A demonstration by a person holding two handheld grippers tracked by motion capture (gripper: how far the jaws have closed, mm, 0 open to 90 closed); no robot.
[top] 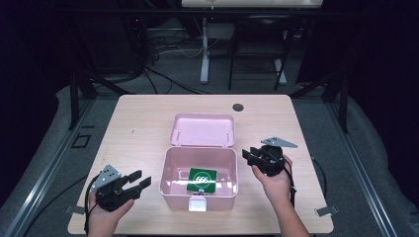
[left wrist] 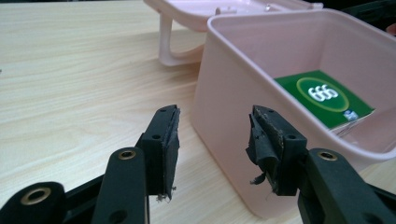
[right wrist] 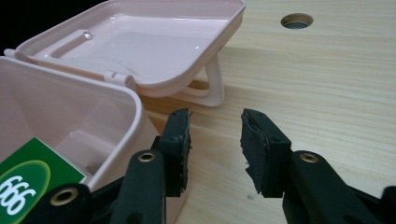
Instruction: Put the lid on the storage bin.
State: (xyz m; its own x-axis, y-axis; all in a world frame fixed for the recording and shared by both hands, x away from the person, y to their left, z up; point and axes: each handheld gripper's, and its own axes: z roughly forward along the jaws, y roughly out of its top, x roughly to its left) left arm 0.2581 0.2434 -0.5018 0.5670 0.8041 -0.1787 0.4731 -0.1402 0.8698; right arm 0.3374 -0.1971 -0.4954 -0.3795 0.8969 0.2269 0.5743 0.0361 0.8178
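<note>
I hold both tools gaping and empty: left tool (top: 140, 180) lower left, right tool (top: 252, 155) right of centre, flanking the open pink plastic box (top: 198, 193), where the green card pack (top: 201, 180) lies, ready to grab.

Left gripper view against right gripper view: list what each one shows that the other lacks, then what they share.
Left gripper view alone: the whole top face of the green printed card box, with its white figures, lying inside the pink plastic storage box.
Right gripper view alone: the round cable hole in the pale wooden table and the inside of the flipped-back pink lid.
Both: the pink box, its lid handle, the green box, bare tabletop, and an open, empty tool.
</note>
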